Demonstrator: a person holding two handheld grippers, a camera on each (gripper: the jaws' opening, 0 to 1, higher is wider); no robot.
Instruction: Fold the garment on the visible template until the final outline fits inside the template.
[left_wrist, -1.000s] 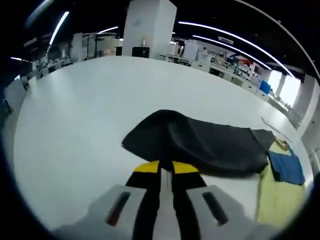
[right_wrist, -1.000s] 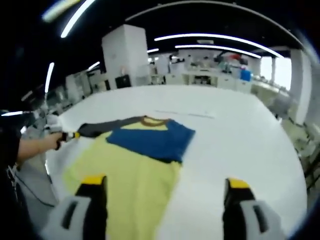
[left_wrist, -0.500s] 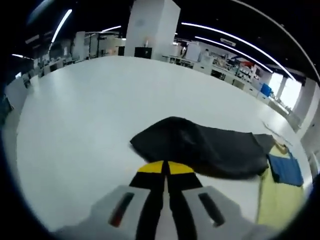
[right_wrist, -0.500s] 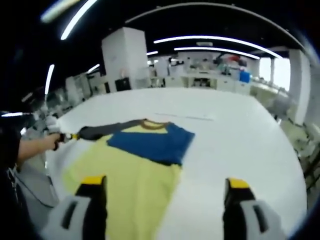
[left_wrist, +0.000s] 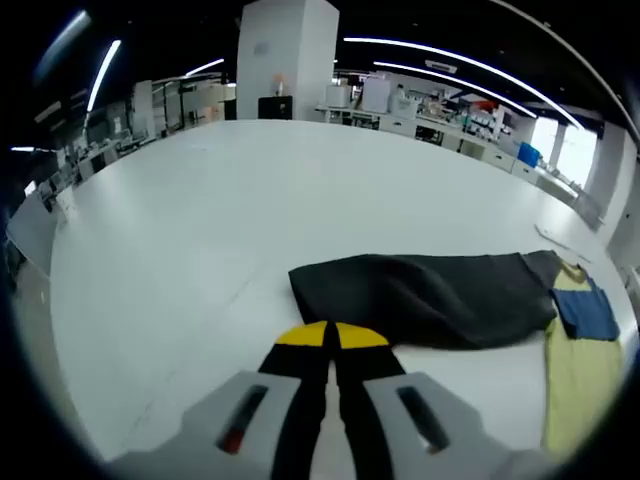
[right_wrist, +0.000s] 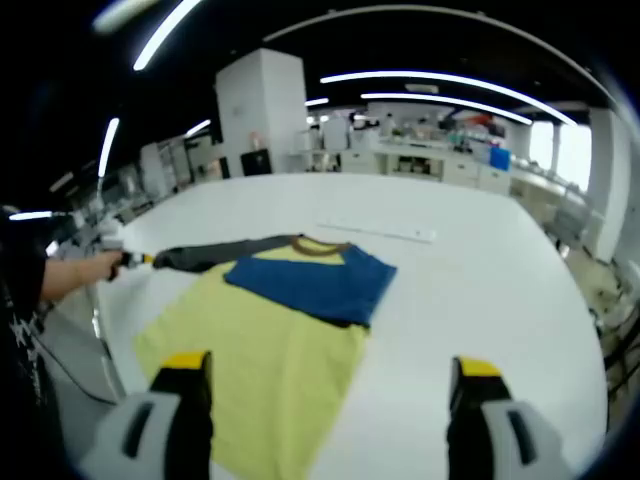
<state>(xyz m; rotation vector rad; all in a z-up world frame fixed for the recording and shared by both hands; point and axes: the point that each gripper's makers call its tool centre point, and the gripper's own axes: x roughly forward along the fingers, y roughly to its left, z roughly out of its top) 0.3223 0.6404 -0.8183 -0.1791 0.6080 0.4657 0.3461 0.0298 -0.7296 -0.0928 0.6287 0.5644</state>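
My left claw (left_wrist: 331, 345) is pinched together beside the limp dark sleeve (left_wrist: 425, 298) (soft, so grab the cuff), right claw (right_wrist: 330, 385) apart

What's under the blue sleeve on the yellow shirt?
The blue sleeve lies folded over the yellow shirt, so yellow cloth sits beneath it, on the white table. What that covered part looks like is hidden.

Left view low beside dark sleeve (left_wrist: 430, 295); right view farther, perhaps higher; garment (right_wrist: 270, 350) shared.
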